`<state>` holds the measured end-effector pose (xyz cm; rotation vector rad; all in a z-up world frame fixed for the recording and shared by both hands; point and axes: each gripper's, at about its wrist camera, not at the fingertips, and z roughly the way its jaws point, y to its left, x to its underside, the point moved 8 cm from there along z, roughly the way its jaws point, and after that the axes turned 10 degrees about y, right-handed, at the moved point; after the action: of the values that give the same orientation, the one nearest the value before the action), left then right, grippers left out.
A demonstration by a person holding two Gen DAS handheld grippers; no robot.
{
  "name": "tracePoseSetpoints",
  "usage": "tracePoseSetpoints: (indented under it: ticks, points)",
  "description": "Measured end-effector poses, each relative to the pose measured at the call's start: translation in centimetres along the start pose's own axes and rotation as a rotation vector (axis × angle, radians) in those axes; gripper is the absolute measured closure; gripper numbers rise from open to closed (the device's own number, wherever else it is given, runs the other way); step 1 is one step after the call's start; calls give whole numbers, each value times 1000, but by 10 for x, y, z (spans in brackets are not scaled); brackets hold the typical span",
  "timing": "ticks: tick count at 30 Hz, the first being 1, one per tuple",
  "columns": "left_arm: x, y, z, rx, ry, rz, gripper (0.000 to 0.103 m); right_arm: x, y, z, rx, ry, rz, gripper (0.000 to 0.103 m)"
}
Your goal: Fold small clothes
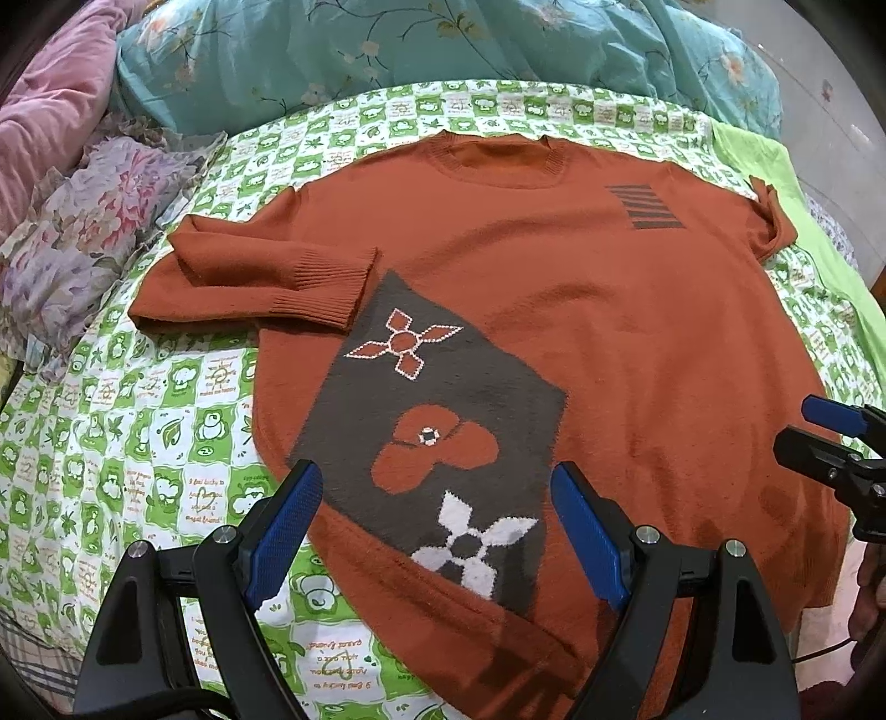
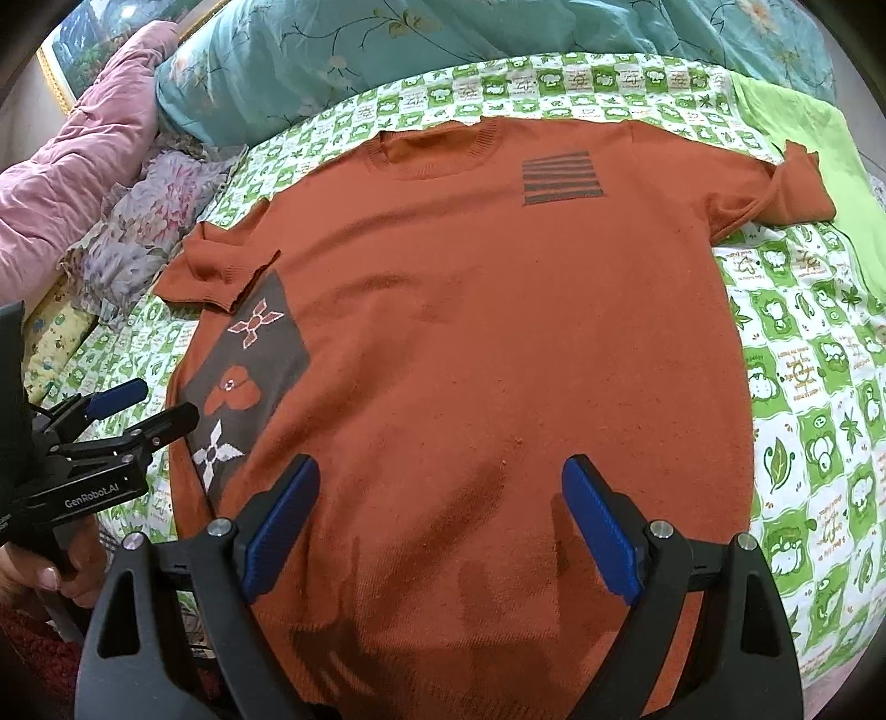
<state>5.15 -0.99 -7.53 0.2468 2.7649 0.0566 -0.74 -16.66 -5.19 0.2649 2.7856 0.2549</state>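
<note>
A rust-orange knit sweater (image 1: 581, 310) lies flat, front up, on the bed, neck away from me; it also shows in the right wrist view (image 2: 470, 332). It has a grey flower panel (image 1: 443, 421) at its lower left and a grey stripe patch (image 2: 560, 178) on the chest. Its left sleeve (image 1: 260, 277) is folded in over the body; the right sleeve (image 2: 775, 188) sticks out. My left gripper (image 1: 437, 526) is open and empty above the flower panel. My right gripper (image 2: 440, 520) is open and empty above the sweater's lower middle.
A green-and-white checked bedsheet (image 1: 138, 443) covers the bed. A teal floral quilt (image 1: 387, 44) lies at the far edge, a pink quilt (image 2: 83, 166) and a floral pillow (image 1: 94, 221) to the left. A light-green cloth (image 2: 803, 127) lies at the far right.
</note>
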Motion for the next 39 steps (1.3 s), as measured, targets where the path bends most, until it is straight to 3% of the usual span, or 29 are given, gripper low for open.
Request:
tracePoseSetpoints:
  ticks: [11, 17, 30, 36, 39]
  points:
    - [-8, -3, 10, 25, 14, -12, 18, -3, -12, 1, -8, 15, 40, 14]
    - [-24, 0, 21, 25, 30, -29, 18, -22, -46, -5, 22, -13, 115, 14]
    - [-88, -3, 44, 60, 43, -3, 18, -98, -175, -30, 152, -119, 352, 14]
    - [-117, -6, 52, 59, 29, -11, 18, -149, -253, -41, 165, -155, 478, 14]
    - [-129, -6, 59, 59, 35, -19, 18, -176, -294, -45, 213, -169, 519, 14]
